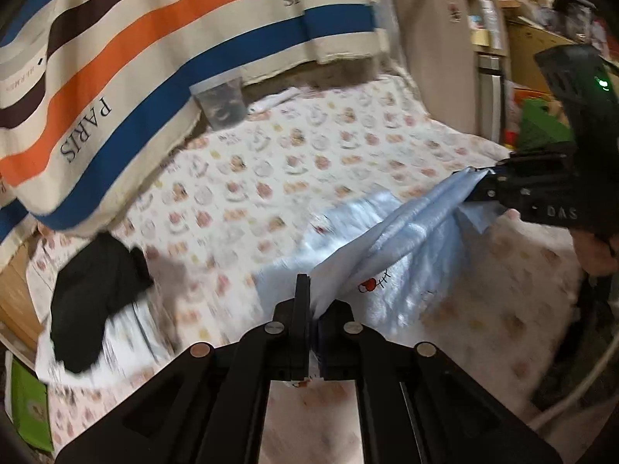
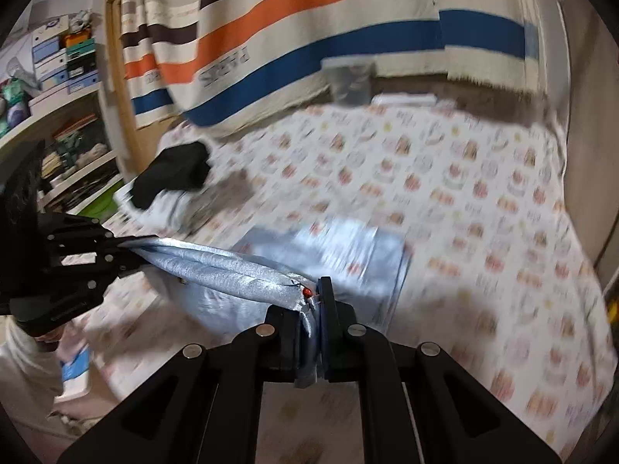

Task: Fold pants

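Note:
Light blue pants [image 1: 390,239] with a small red embroidered mark hang stretched between my two grippers above a patterned bed sheet [image 1: 271,178]. My left gripper [image 1: 311,301] is shut on one end of the lifted edge. In the same view my right gripper [image 1: 483,183] pinches the other end at the right. From the right wrist view, my right gripper [image 2: 313,309] is shut on the pants [image 2: 232,266] and my left gripper [image 2: 127,249] clamps the far end at the left. The lower part of the pants [image 2: 348,255] trails on the sheet.
A black garment [image 1: 96,290] lies on a pale one at the bed's left [image 2: 174,178]. A striped blanket [image 1: 154,58] hangs behind the bed, with a clear container [image 1: 222,102] below it. Shelves with boxes [image 2: 65,62] stand at the left. A hand [image 1: 595,251] holds the right gripper.

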